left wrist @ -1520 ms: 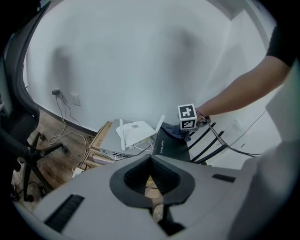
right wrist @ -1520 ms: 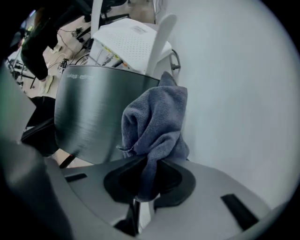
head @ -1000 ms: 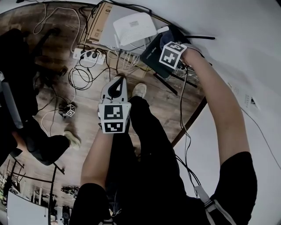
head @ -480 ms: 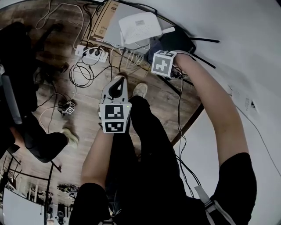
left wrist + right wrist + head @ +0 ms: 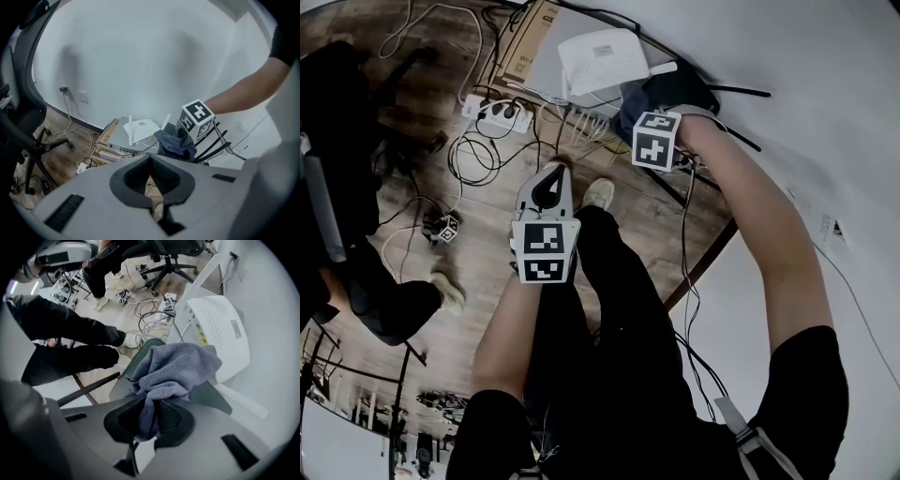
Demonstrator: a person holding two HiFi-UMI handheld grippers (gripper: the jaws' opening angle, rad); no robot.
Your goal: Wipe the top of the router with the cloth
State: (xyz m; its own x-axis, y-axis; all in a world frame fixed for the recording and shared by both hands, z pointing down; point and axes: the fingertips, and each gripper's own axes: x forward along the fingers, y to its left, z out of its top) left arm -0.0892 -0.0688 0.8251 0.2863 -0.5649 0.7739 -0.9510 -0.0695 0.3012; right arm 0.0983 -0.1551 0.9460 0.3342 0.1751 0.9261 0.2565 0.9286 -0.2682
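A dark router [image 5: 137, 363] with black antennas stands on the floor by the wall, beside a white router [image 5: 600, 58] [image 5: 218, 331]. My right gripper [image 5: 147, 420] [image 5: 652, 111] is shut on a blue-grey cloth [image 5: 176, 365], and the bunched cloth rests on the dark router's top, touching the white router's edge. In the left gripper view the cloth [image 5: 176, 140] hangs below the right gripper's marker cube [image 5: 197, 119]. My left gripper [image 5: 551, 173] [image 5: 151, 183] hovers shut over my legs, holding nothing, well short of both routers.
The white router sits on a flat grey box [image 5: 117, 140] over a cardboard box [image 5: 525, 52]. A power strip [image 5: 497, 114] and tangled cables [image 5: 473, 159] lie on the wooden floor. An office chair [image 5: 21, 126] and another person's legs [image 5: 366, 291] are at the left.
My right gripper has slid the cloth a little toward me across the dark router's top. The left gripper has stayed where it was.
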